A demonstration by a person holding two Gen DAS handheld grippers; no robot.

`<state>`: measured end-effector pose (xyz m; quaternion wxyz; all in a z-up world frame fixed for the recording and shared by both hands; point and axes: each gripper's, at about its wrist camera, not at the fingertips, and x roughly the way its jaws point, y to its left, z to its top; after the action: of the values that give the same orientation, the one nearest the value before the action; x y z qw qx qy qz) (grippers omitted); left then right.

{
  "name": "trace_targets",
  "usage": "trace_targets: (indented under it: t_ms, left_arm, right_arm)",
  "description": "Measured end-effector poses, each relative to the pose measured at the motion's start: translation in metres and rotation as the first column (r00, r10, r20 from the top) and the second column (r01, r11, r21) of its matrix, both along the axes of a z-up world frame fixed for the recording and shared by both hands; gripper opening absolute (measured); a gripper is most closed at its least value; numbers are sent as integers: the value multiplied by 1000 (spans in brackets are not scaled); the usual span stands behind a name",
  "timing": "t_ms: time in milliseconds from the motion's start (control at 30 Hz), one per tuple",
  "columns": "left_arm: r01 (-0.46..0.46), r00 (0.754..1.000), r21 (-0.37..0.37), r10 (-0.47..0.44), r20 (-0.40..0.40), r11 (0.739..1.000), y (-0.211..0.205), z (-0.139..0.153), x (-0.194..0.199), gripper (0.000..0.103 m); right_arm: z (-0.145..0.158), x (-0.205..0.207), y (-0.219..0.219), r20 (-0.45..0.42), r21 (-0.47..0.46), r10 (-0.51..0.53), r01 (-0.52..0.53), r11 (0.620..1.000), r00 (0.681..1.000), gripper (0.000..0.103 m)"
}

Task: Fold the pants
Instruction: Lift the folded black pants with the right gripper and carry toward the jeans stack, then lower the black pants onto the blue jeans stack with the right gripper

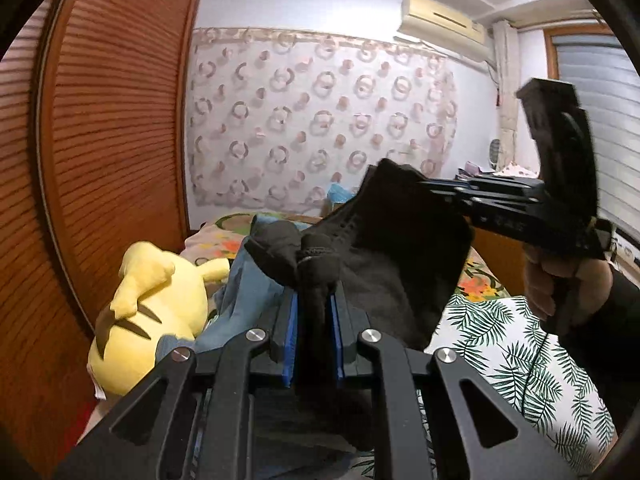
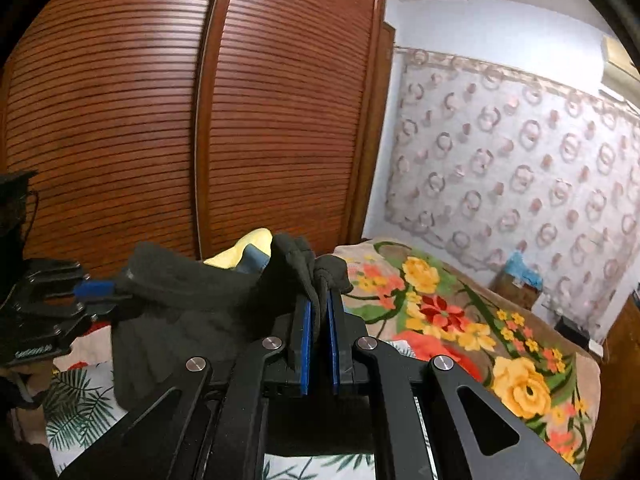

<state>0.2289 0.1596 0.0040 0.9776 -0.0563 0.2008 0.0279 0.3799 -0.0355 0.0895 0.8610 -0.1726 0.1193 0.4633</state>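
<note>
The left gripper [image 1: 314, 300] pinched a bunched edge of the black pants [image 1: 384, 256] between its blue pads [image 1: 289, 340]. The right gripper [image 2: 319, 316] pinched another edge of the pants, so the cloth hung stretched between the two, up in the air over the bed [image 2: 460, 320]. A yellow plush toy [image 1: 148, 320] lay on the bed beside the brown closet doors [image 1: 112, 120].

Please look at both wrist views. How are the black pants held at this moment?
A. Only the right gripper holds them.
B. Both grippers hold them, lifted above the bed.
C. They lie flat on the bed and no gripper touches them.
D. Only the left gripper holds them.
B: the left gripper and the right gripper each pinch a bunch of the black pants, which hang between them above the bed.
</note>
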Motion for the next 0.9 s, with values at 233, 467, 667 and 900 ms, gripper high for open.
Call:
trace_targets:
  t_ms: [233,467,667,900]
  left_arm:
    - [-48,999,-17,48,-12,999,6,-12,-8,16]
    - [-101,995,-27,101,1,995,8,-16,-22,16]
    - [-137,991,-49,136,-17,989,12,-26,-29,16]
    - [-147,989,-59,145,-34,987,12,-26,-28,19]
  right_arm:
    - [-4,25,31,-15,-44,60,-61,997,998,7]
    - [4,37,48,-13,-68,97,-98,993,995,7]
    - [-5,38,53,-37,-48,98,-99,994,995,7]
    - [-4,32,62,-28,-55,106,-107,993,994,7]
